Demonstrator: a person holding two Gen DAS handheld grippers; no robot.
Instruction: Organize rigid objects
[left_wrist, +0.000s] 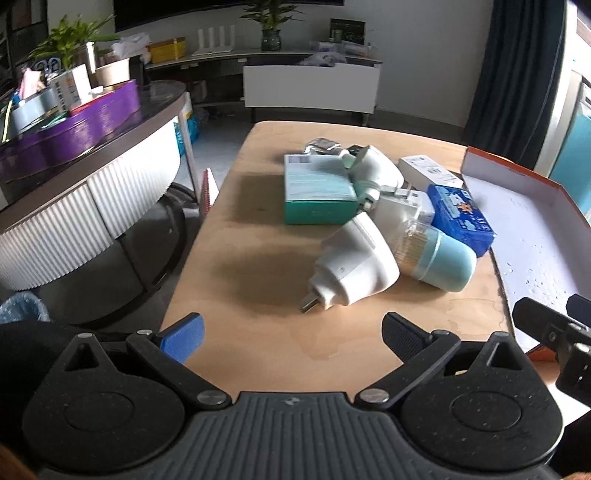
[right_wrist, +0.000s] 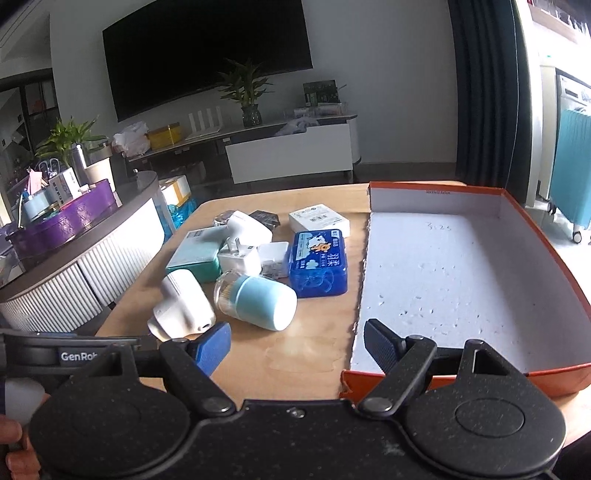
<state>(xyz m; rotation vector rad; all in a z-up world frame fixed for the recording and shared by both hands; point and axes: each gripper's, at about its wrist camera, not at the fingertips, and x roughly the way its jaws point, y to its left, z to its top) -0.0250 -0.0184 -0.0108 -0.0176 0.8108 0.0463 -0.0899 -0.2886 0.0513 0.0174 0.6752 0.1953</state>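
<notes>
Several rigid objects lie piled on a wooden table: a white plug adapter, a pale blue capped jar on its side, a blue box, a teal box and white chargers. An orange box with a white lining stands empty on the right. My left gripper is open just short of the white adapter. My right gripper is open above the table's near edge, its right finger over the orange box's near left corner.
A round side table with a purple tray and clutter stands to the left. A low TV cabinet and plants line the far wall. The right gripper's body shows at the right edge of the left wrist view.
</notes>
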